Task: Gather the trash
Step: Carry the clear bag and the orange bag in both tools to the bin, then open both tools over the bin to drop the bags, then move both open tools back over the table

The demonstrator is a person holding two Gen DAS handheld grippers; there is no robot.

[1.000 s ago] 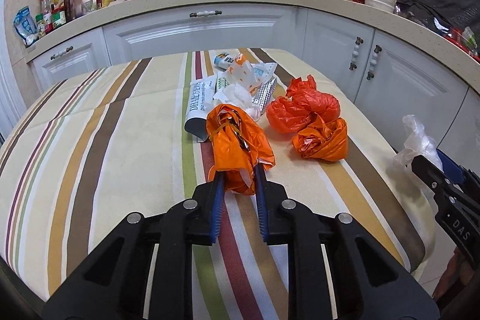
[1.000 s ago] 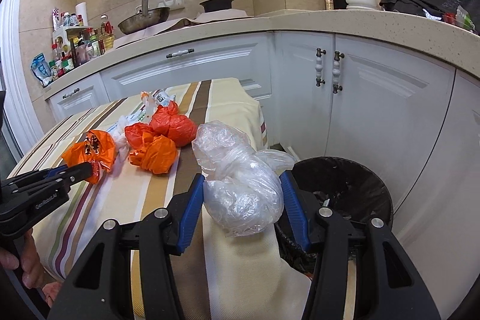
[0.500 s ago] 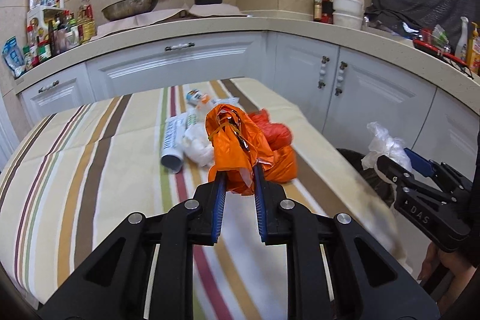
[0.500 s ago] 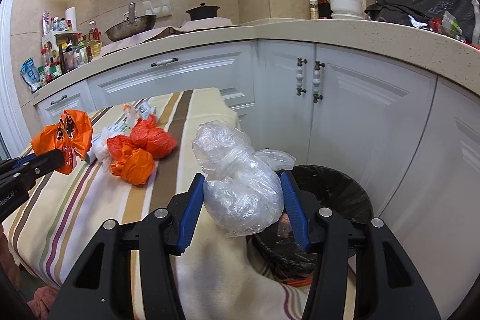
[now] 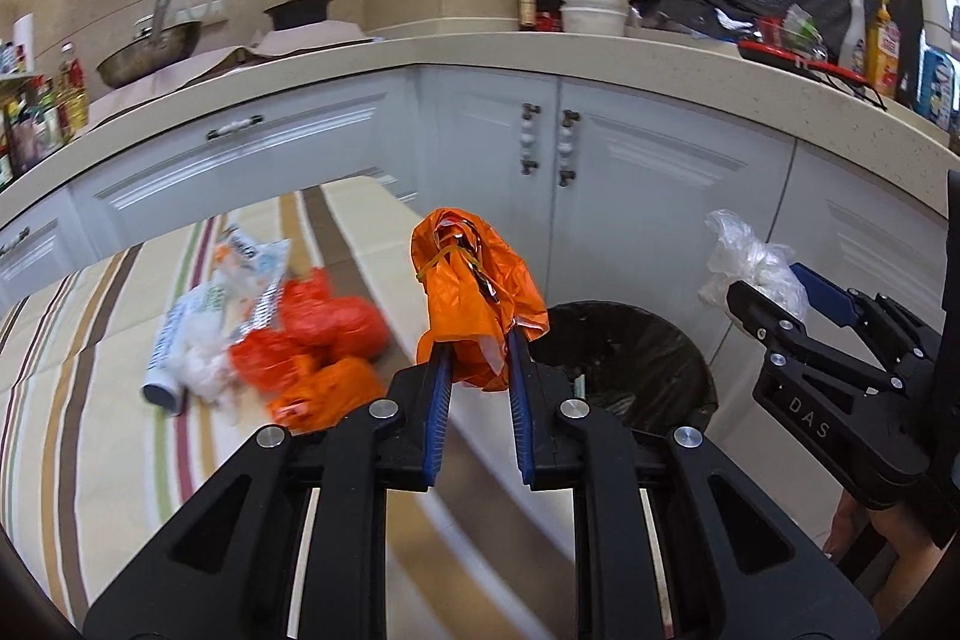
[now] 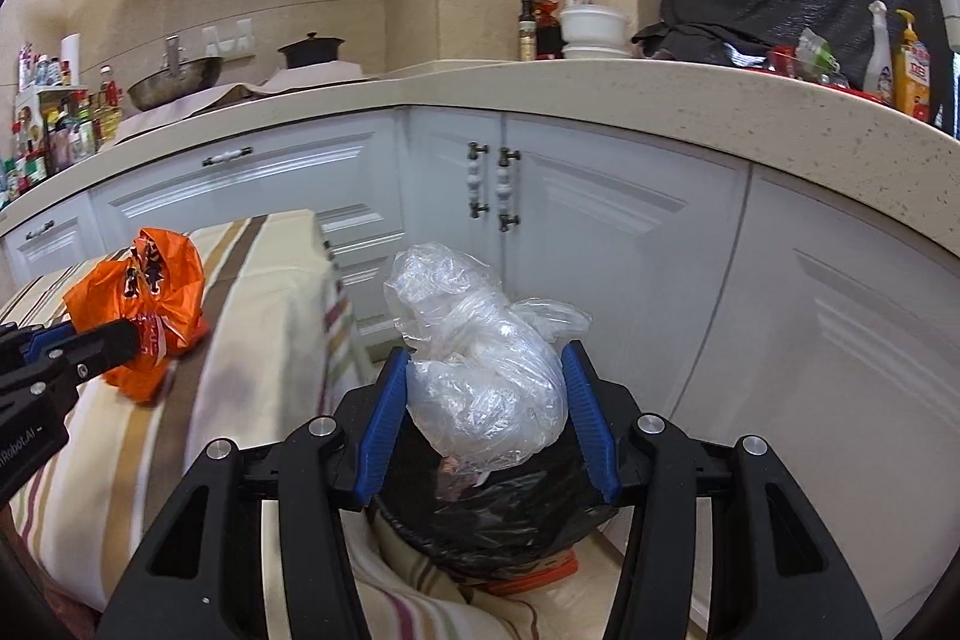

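Left gripper (image 5: 478,358) clamping orange bag (image 5: 474,280), right gripper (image 6: 489,388) squeezing clear bag (image 6: 480,358) over bin (image 5: 636,358), table's blurred litter (image 5: 270,328) visible only from left wrist.

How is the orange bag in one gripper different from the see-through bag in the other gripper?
The crumpled orange plastic bag is bright and opaque; the crumpled clear plastic bag is see-through. The left gripper pinches the orange one narrowly, while the right gripper spreads wider around the clear one. The clear bag hangs over the black-lined trash bin; the orange bag is nearer the striped table. Both are held up.
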